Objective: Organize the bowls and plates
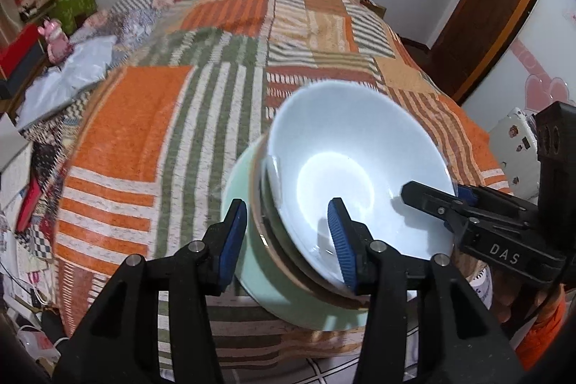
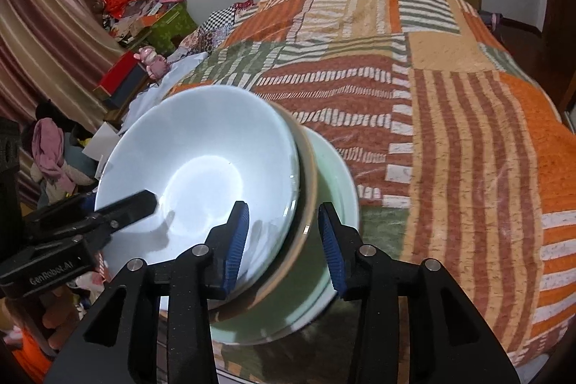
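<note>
White bowl [image 1: 356, 175] glossy, nested on green plate [image 1: 248, 261], left claw [image 1: 288, 240] and right claw [image 2: 282, 245] parted, astride rims

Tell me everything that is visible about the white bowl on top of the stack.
The white bowl is glossy, ceramic-looking and empty, with light glaring off its bottom. It sits tilted as the top piece, nested in a brown-rimmed dish over a pale green plate, on the patchwork cover. The left gripper and right gripper straddle the stack's rims from opposite sides, each with one pad inside the bowl; no pad clearly presses it.
</note>
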`<state>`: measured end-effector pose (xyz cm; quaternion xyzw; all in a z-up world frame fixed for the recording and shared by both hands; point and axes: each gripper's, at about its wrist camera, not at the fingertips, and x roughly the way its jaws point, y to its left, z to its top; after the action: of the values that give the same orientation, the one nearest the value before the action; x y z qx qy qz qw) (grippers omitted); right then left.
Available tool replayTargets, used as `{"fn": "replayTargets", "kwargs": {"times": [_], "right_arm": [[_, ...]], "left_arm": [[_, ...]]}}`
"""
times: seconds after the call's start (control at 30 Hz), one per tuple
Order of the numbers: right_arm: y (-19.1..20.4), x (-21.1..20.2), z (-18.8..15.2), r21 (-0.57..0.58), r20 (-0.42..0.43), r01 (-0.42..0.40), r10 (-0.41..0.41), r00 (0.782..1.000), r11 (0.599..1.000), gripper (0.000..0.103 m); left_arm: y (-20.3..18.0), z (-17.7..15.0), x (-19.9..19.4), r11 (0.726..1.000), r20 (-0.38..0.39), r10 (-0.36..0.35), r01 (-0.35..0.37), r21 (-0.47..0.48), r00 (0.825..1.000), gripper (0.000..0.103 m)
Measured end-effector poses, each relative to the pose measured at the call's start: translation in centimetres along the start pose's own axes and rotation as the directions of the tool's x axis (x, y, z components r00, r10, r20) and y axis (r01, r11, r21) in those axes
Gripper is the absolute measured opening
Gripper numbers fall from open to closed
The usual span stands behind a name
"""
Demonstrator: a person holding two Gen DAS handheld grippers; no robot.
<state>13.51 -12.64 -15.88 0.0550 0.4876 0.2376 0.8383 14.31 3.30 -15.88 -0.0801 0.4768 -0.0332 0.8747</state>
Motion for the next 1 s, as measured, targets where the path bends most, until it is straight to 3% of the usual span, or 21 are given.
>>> {"fn": "replayTargets", "kwargs": {"times": [0.23,0.4,0.53,0.67,0.73,0.87,1.0], "right_arm": [[0.9,-4.9,0.6,-0.039,0.130,0.032,-0.027,0.991,0.999,0.037],[2.8,-9.4,0.5,-0.102,0.253,0.043,-0.016,0.967,0.994,0.037],[4.6,-12.5,0.4,-0.142,0.343,0.048,0.003,0.939,0.989,0.038],[6.0,-15.2,0.0,-0.161,0.439,0.058,0.018,0.898,0.985,0.050],[6.6,-16.4,-0.2,-0.171,0.481,0.067,0.024,0.876,0.983,0.053],[7.3,-17.4,-0.6,-0.183,0.514,0.067,0.037,0.857,0.981,0.055],[7.7,-18.3,-1.3,-0.185,0.563,0.102,0.020,0.826,0.977,0.074]], "left_arm": [[-0.1,0.2,-4.4,0.999,0.122,0.030,-0.031,0.014,0.992,0.047],[-0.9,0.2,-8.6,0.999,0.237,0.029,-0.037,0.028,0.971,0.047],[-1.9,0.0,-12.4,0.998,0.352,0.023,-0.043,0.051,0.936,0.053],[-3.1,-0.9,-16.1,0.994,0.471,0.026,-0.072,0.080,0.882,0.061],[-3.4,-1.3,-17.4,0.993,0.508,0.025,-0.082,0.088,0.861,0.070],[-3.8,-2.1,-19.4,0.991,0.567,0.029,-0.097,0.091,0.823,0.078],[-3.8,-2.6,-20.8,0.992,0.610,0.026,-0.097,0.083,0.792,0.090]]}}
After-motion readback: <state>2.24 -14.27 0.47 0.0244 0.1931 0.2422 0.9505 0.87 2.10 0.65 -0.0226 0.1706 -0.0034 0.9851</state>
